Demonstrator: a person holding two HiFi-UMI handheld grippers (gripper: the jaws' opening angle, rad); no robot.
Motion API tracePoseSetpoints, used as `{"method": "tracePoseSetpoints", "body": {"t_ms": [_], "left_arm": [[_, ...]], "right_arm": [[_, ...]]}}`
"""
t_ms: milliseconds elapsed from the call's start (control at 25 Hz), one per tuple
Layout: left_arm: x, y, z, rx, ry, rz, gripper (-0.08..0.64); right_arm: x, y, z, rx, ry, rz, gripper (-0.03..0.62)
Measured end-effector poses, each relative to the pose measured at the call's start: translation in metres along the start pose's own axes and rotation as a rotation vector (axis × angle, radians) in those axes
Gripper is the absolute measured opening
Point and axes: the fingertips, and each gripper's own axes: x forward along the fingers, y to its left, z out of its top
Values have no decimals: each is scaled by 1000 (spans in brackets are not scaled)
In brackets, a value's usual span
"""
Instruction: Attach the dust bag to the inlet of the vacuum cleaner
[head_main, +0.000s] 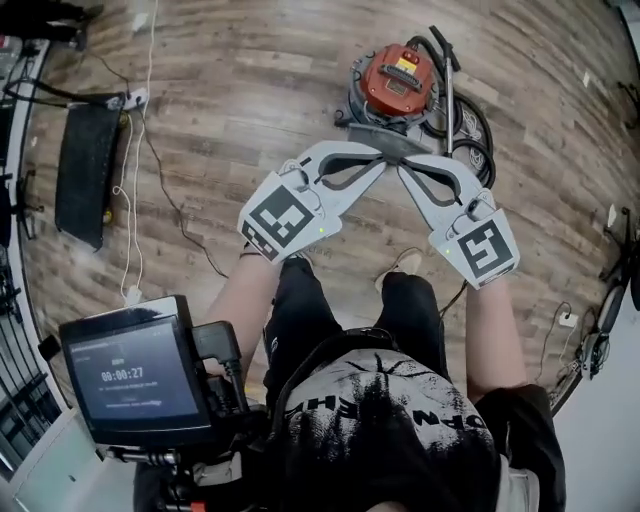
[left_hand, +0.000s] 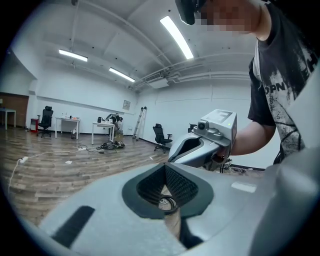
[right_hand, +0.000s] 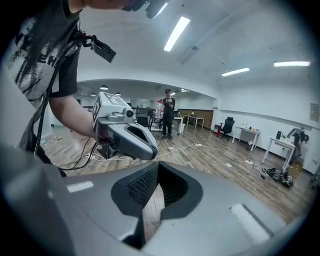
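The left gripper (head_main: 383, 155) and the right gripper (head_main: 402, 166) are both closed on nothing, with their tips almost meeting. Beyond them the vacuum cleaner (head_main: 400, 80) stands upright on the wooden floor (head_main: 240, 90), its red lid up and, I judge, its long axis vertical. I see no dust bag. The black hose (head_main: 478, 125) coiled beside the vacuum cleaner could catch a gripper. I cannot tell which side the inlet faces.

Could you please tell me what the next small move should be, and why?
Probably lower both toward the vacuum cleaner on the floor: the left gripper and right gripper are shut, empty and held well above it.
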Motion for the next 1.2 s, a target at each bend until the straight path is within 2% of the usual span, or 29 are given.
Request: {"method": "tracePoseSetpoints", "body": {"t_ms": [200, 360, 480, 560, 680, 840, 1200], "left_arm": [[-37, -24, 59, 31, -36, 60, 3], [-37, -31, 68, 20, -42, 66, 3], [-65, -55, 87, 31, -64, 66, 3], [-78, -71, 98, 25, -81, 67, 3], [-74, -69, 107, 25, -97, 78, 3], [-74, -71, 119, 66, -110, 96, 3], [-75, -74, 125, 85, -103, 84, 3]], "right_arm": [[-40, 8, 57, 35, -36, -74, 6], [-60, 6, 67, 114, -81, -129, 6], [-77, 32, 96, 128, -116, -161, 6], [-87, 48, 107, 144, -126, -160, 6], [-91, 43, 108, 147, -150, -148, 6], [-98, 36, 116, 124, -181, -152, 6], [-97, 39, 137, 102, -213, -139, 6]]}}
